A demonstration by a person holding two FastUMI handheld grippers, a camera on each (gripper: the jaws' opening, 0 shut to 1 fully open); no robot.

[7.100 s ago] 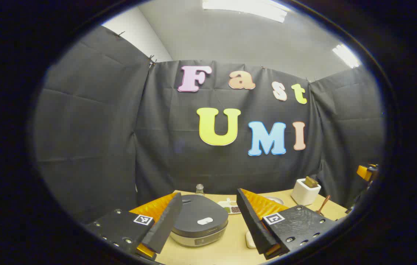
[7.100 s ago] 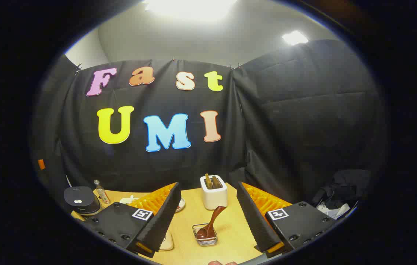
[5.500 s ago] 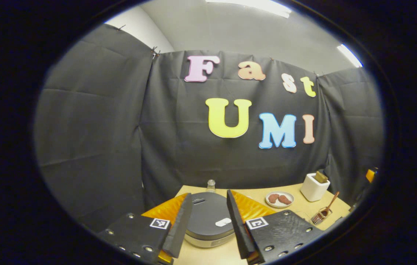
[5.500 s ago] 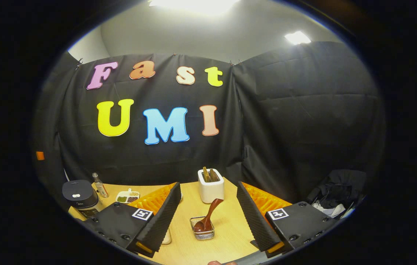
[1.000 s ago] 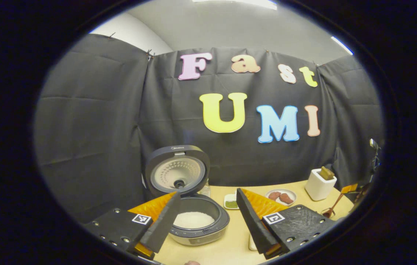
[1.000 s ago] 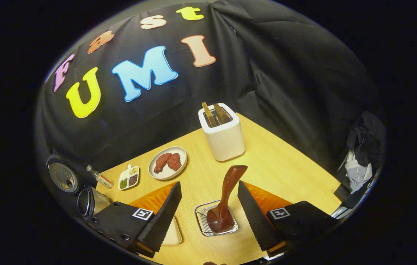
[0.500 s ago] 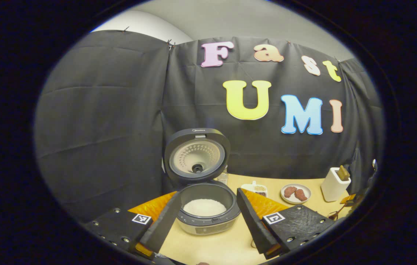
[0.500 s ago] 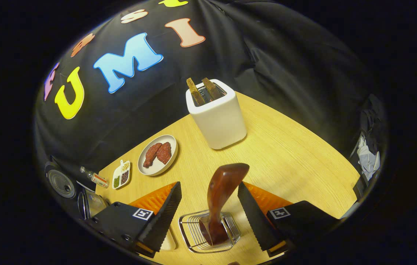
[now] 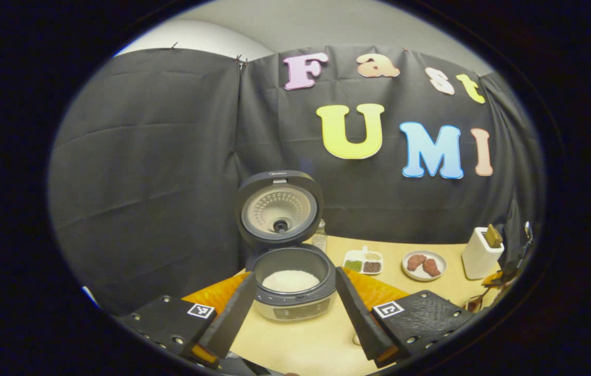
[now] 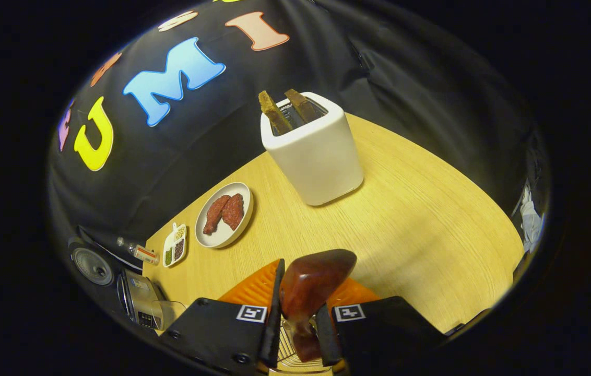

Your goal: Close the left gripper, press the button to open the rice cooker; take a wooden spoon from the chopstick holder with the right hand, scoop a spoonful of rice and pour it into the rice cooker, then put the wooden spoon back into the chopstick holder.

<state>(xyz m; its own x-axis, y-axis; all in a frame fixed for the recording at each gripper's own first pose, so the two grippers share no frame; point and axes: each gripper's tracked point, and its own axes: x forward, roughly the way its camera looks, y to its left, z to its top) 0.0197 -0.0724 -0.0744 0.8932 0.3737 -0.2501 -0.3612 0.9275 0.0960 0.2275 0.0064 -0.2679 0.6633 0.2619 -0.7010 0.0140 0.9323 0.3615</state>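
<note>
The right tongs [image 10: 298,326] pinch the wooden spoon's [image 10: 310,290] handle where it stands in the wire chopstick holder [image 10: 291,351], ready to lift, while the left tongs [image 9: 291,313], spread wide, hang before the open rice cooker [image 9: 294,282] on the table [image 9: 300,344].

Glossy wooden spoon [image 10: 312,284], wire-metal chopstick holder [image 10: 289,349], matt wood-grain table [image 10: 405,209].

The rice cooker [image 9: 292,284] is standing open at the table's far left, its round dark lid [image 9: 279,208] tilting upright behind a pot holding white rice [image 9: 291,280]. The wooden spoon [image 10: 310,290], dark reddish-brown and glossy, is leaning handle-up in the wire chopstick holder [image 10: 292,349] at the near right, with the right gripper [image 10: 298,334] pressing both fingers against its handle.
</note>
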